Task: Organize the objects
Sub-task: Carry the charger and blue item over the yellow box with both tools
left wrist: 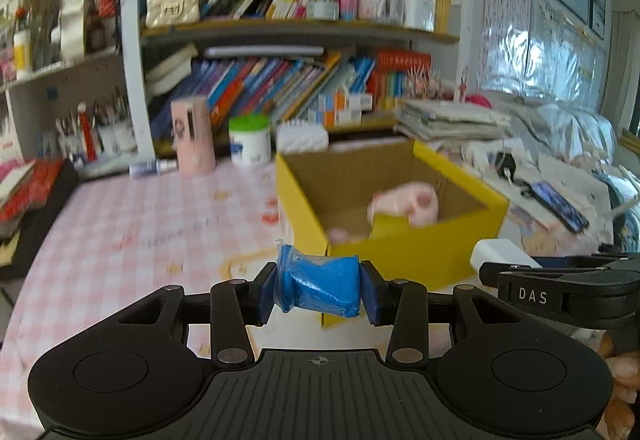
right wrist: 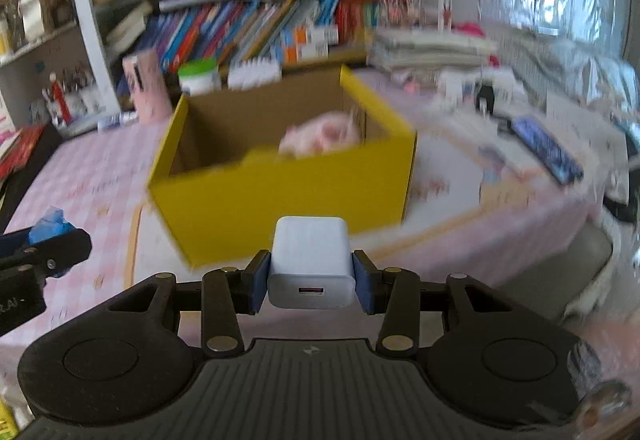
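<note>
Gripping a blue wrapped packet (left wrist: 320,286) crosswise between its two blue pads, my left gripper (left wrist: 320,290) hangs above the pink checked tablecloth (left wrist: 132,224), just short of the yellow box's (left wrist: 404,260) near corner. The packet fills the gap between the fingers, its knotted end sticking out on the side away from the box's open top.

My right gripper (right wrist: 311,274) is clamped on a white USB charger (right wrist: 311,264), port facing back toward the camera, the block standing upright between the pads. It sits just in front of the yellow box's (right wrist: 280,200) near wall, above the cloth.

Inside the box, against the far right wall, lies a pink plush toy (left wrist: 404,202). Behind the box stand a pink tumbler (left wrist: 193,134) and a green-lidded jar (left wrist: 250,140).
</note>
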